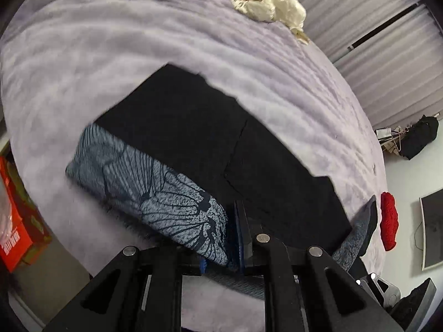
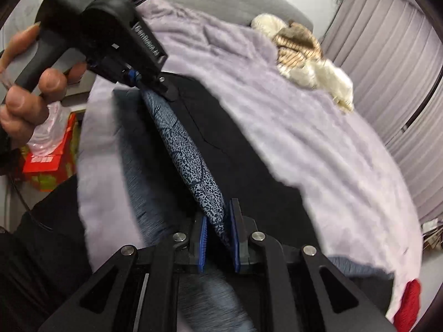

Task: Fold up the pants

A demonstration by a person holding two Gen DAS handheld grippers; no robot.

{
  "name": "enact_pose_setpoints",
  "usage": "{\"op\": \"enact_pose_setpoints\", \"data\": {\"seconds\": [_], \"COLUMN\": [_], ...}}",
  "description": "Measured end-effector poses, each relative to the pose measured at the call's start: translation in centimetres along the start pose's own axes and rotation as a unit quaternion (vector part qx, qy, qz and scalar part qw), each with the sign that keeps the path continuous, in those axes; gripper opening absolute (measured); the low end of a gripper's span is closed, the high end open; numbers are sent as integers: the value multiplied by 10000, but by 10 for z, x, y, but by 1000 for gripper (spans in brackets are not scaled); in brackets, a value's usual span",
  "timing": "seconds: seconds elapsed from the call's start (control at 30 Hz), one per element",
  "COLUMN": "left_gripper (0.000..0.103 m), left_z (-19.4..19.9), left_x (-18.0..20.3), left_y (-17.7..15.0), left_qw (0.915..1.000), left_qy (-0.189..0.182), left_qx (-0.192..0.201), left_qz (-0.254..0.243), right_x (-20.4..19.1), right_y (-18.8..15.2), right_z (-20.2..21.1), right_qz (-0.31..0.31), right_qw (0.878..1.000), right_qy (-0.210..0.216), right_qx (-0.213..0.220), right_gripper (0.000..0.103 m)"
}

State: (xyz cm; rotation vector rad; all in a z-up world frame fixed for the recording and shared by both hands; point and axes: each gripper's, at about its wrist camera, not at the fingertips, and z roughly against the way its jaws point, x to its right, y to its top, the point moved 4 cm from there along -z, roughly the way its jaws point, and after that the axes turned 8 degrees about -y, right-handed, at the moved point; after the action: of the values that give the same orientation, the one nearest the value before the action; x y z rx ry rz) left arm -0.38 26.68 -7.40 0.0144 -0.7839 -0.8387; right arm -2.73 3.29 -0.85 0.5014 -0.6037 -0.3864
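We list a home bedroom: bed (image 1: 249, 63) under lilac fleece blanket, vertical blinds (image 2: 401, 83) (pale grey), heaped clothes (image 2: 307, 52).

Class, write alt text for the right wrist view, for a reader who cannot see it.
The right claw pinches a blue-grey patterned fabric, stretched to the left claw held in a hand. Below lie black pants on a lavender blanket.
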Motion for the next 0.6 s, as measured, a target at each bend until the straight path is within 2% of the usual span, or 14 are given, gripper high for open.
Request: {"op": "enact_pose_setpoints", "data": {"seconds": [0.1, 0.2, 0.23, 0.27, 0.3, 0.33, 0.37, 0.43, 0.53, 0.6], "left_gripper": [17, 17, 17, 17, 17, 17, 17, 17, 17, 17], "left_z": [0, 16, 23, 28, 36, 44, 49, 55, 53, 43], "left_x": [-24, -24, -23, -22, -20, -20, -18, -11, 5, 18], "left_y": [-20, -25, -26, -26, -29, -31, -34, -32, -20, -11], "left_qw": [9995, 9989, 9988, 9990, 9993, 9994, 9990, 9962, 9922, 9913], "left_qy": [-278, -386, -407, -375, -250, -101, 69, 489, 747, 730], "left_qx": [28, 125, 175, 212, 268, 312, 354, 414, 439, 374], "left_qz": [157, 232, 205, 153, 27, -123, -273, -597, -897, -1027], "right_x": [-14, -19, -18, -10, -8, -8, -6, 6, 36, 50], "right_y": [-10, -29, -31, -31, -31, -30, -29, -26, -16, -14], "right_z": [-20, -21, -21, -24, -21, -15, -7, 12, 16, 4], "right_qz": [-59, -309, -385, -382, -360, -351, -351, -566, -1344, -1835], "right_qw": [9998, 9992, 9990, 9990, 9991, 9992, 9993, 9982, 9901, 9824], "right_qy": [-2, -93, -89, -73, -92, -140, -145, 21, 273, 317], "right_qx": [-199, -228, -221, -219, -214, -165, -73, 179, 306, 140], "right_gripper": [16, 18, 25, 40, 49, 69, 79, 79, 80, 80]}}
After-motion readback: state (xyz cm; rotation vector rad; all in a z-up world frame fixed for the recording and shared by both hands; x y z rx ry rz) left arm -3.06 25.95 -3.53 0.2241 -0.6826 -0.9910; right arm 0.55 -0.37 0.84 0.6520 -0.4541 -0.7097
